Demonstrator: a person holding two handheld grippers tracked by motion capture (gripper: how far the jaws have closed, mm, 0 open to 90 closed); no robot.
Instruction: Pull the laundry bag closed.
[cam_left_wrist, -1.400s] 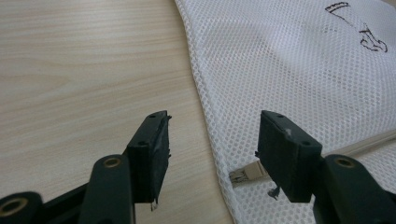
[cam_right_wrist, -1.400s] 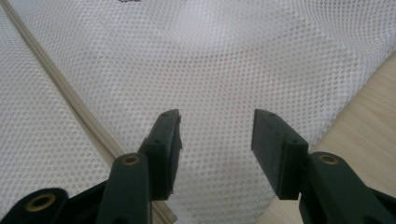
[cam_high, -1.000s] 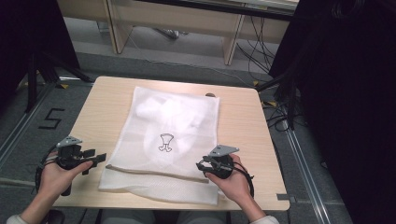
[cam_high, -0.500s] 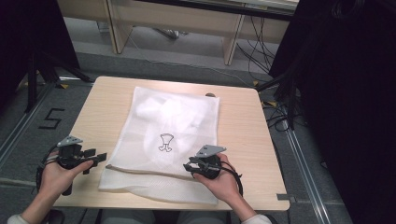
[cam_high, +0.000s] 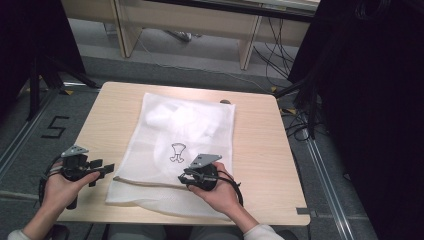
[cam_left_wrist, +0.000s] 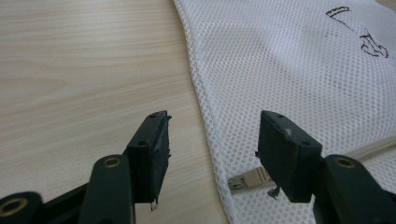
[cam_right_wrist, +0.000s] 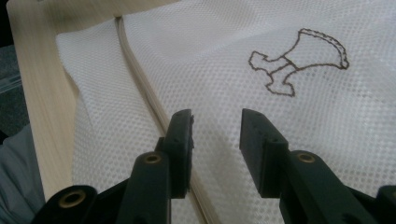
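Over the bag's (cam_high: 182, 145) near half, your right gripper (cam_right_wrist: 215, 122) hovers, fingers partly open, just been closing, gripping nothing, beside the zip (cam_right_wrist: 140, 79). Left of the bag, your left gripper (cam_left_wrist: 212, 140) stands wide open, empty. Beyond, the bag lies flat mid-table (cam_high: 260, 135).

A pale wooden bench (cam_high: 260, 130) stands on grey carpet floor (cam_high: 150, 67). A black "5" marking (cam_high: 55, 127) lies on the floor at its left. Light wood furniture (cam_high: 190, 20) stands behind, cables (cam_high: 300, 125) trail at right, and dark curtains (cam_high: 370, 100) hang on both sides.
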